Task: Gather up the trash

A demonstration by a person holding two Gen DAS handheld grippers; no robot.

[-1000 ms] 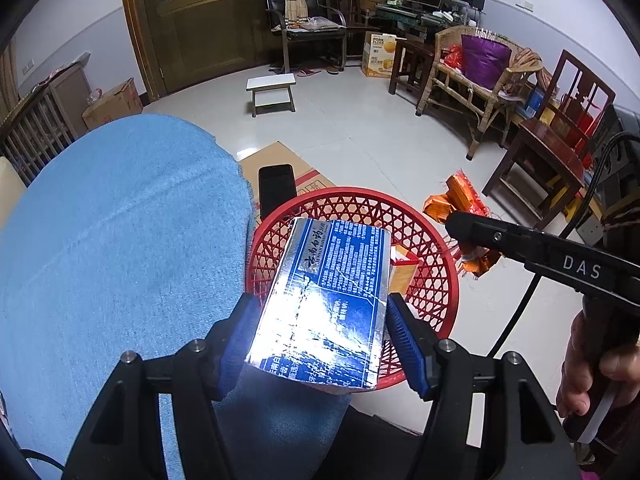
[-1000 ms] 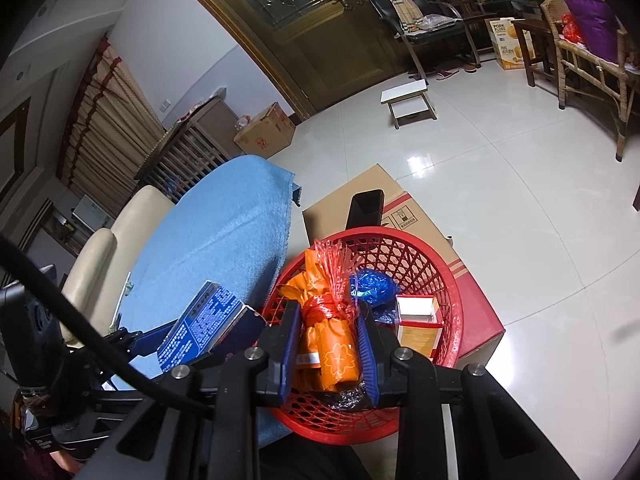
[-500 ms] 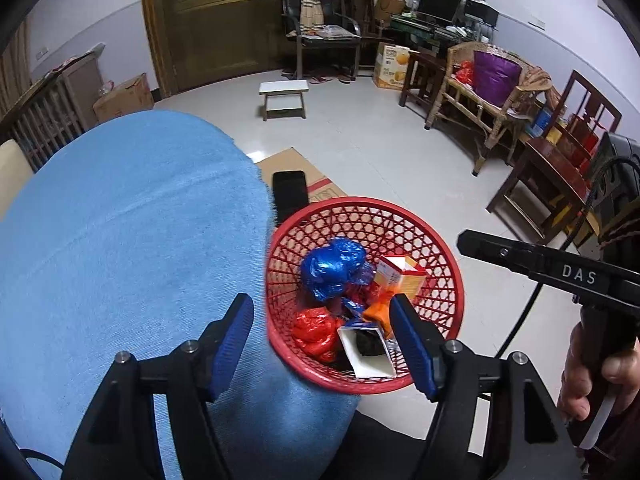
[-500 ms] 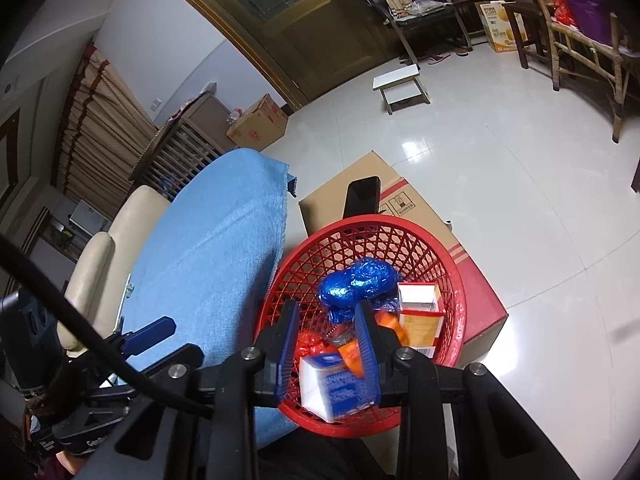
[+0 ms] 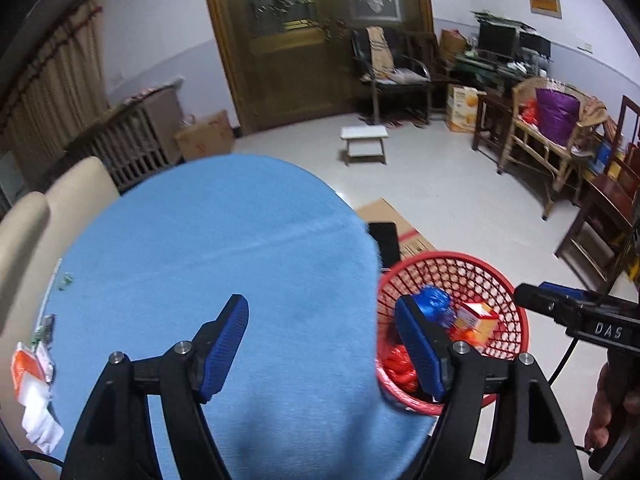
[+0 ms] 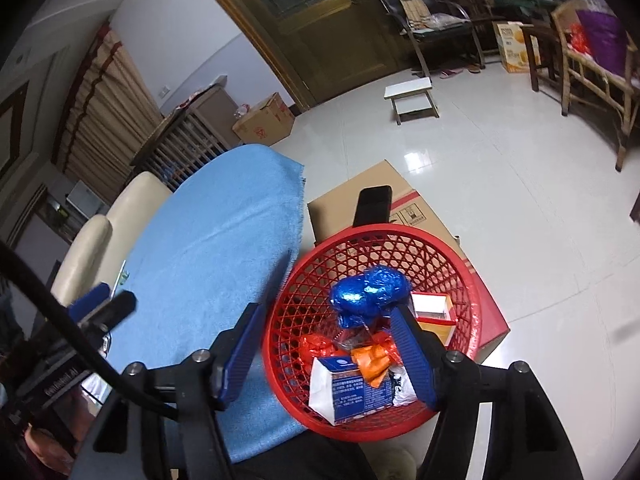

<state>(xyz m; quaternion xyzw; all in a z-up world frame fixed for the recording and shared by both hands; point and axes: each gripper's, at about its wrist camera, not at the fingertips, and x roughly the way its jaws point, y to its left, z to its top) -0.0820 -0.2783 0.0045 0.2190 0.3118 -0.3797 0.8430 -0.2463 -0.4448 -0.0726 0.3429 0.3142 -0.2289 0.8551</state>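
behind everything stood a wooden double door, chairs and a small white stool on pale floor tile. nearer, a worktop (image 5: 224, 248) under a blue cloth filled the left wrist view, with the red basket (image 6: 472, 280) just off its edge at 3 o'clock, resting on a cardboard box (image 6: 404, 196).

the left tool (image 5: 320, 344) hung over the cloth with its blue pads spread wide and nothing between them. the right tool (image 6: 324, 356) was likewise spread and empty, poised over the basket's near rim. inside lay a blue foil bag (image 6: 370, 290), an orange and white box (image 6: 434, 314), red and orange wrappers, and a blue and white carton (image 6: 348, 390) at 6 o'clock.

remaining trash seemed to be the orange and white scraps (image 5: 30, 376) at 9 o'clock on the worktop's edge. to do this step well, the left tool should probably swing that way, stay wide, come down flat over one scrap and close low against the cloth without snagging it; thin wrappers would likely slip from a high pinch.

readable writing was sparse: "das" on the right tool's body in the left wrist view. the carton's print was too small to read.
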